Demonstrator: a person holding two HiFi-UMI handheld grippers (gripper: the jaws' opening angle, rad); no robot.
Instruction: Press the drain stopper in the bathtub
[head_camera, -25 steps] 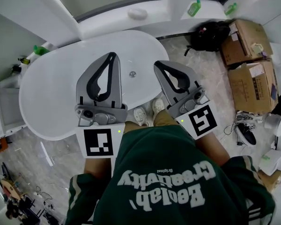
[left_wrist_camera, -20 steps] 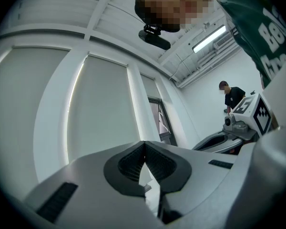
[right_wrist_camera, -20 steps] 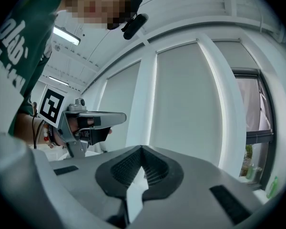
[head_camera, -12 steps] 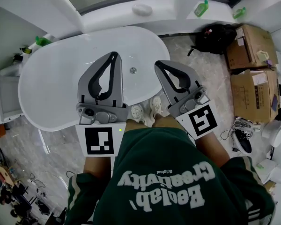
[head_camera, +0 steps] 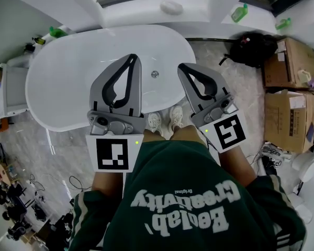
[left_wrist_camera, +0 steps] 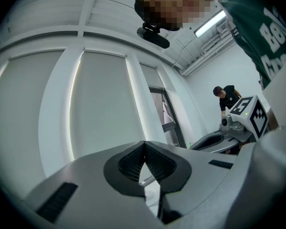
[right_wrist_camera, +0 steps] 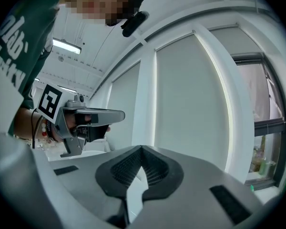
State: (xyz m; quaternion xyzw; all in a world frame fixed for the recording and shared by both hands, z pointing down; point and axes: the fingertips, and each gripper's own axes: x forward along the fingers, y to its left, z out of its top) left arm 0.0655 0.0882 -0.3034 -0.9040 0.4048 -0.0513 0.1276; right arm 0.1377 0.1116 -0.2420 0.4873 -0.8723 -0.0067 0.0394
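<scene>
My left gripper (head_camera: 132, 57) and right gripper (head_camera: 181, 67) have fingers pressed together, empty, held above the bathtub's (head_camera: 68, 77) near rim, short of its drain stopper (head_camera: 155, 74).

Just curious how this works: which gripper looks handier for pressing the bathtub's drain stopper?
The right gripper, narrowly: its shut jaws' tip looks slightly nearer the drain stopper than the left gripper's.

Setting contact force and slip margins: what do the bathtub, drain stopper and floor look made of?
Bathtub: glossy white and seamless, with soft highlights. Acrylic or enamel, can't tell which.
Drain stopper: small round disc with a silvery glint. Likely chromed metal, but too small to be sure.
Floor: grey and veined, with some sheen. Marble or marble-look tile.
</scene>
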